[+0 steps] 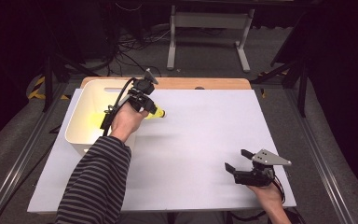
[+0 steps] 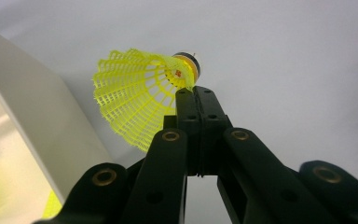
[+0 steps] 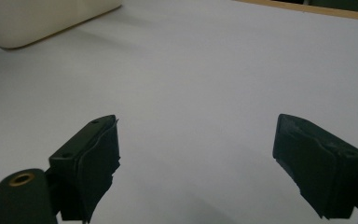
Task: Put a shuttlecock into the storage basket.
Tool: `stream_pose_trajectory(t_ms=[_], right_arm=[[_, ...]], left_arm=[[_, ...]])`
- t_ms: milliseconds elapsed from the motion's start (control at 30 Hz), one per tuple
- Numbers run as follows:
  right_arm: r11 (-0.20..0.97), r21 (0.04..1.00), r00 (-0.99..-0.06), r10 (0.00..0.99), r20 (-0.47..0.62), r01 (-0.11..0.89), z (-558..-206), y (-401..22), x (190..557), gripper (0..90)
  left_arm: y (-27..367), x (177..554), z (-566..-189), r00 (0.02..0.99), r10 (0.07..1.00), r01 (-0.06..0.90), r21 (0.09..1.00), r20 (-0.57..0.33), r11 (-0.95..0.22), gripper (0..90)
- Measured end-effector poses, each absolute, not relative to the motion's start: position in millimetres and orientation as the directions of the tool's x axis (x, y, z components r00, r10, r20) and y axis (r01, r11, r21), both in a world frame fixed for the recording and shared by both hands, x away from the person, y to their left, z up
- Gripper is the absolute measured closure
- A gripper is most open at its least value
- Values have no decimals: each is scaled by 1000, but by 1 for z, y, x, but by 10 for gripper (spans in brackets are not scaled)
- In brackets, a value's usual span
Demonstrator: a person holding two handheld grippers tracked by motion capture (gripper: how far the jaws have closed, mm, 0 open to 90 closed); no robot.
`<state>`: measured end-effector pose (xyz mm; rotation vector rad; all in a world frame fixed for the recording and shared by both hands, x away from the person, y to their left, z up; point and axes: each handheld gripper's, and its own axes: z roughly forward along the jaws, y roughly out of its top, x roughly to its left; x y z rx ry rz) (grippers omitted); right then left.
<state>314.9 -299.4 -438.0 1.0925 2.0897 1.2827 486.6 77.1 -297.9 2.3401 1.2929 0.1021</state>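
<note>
Right tool (image 1: 237, 159) sits near the front edge of the table (image 1: 205, 140), jaws spread wide with nothing between them. Further back, the left tool (image 1: 154, 111) is clamped tight on the edge of a yellow shuttlecock (image 2: 140, 95), holding it above the table just beside the white bin (image 1: 81, 116) on the far left.

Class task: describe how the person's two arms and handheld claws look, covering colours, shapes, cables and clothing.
Both claws are black, with two flat-padded jaws on linked bars fixed by brass-coloured rivets. The left claw trails a black cable along the wrist and has a small grey plate on top. The right claw carries a grey three-cornered plate. The left arm wears a dark sleeve with thin light stripes.
</note>
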Motion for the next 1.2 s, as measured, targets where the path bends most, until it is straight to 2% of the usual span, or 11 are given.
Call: stream_pose_trajectory(t_ms=[1200], right_arm=[[255,883,-583,812,25,394,-438,-299,315,148]], left_arm=[[90,480,-272,559,817,769,459,-144,-445,900]])
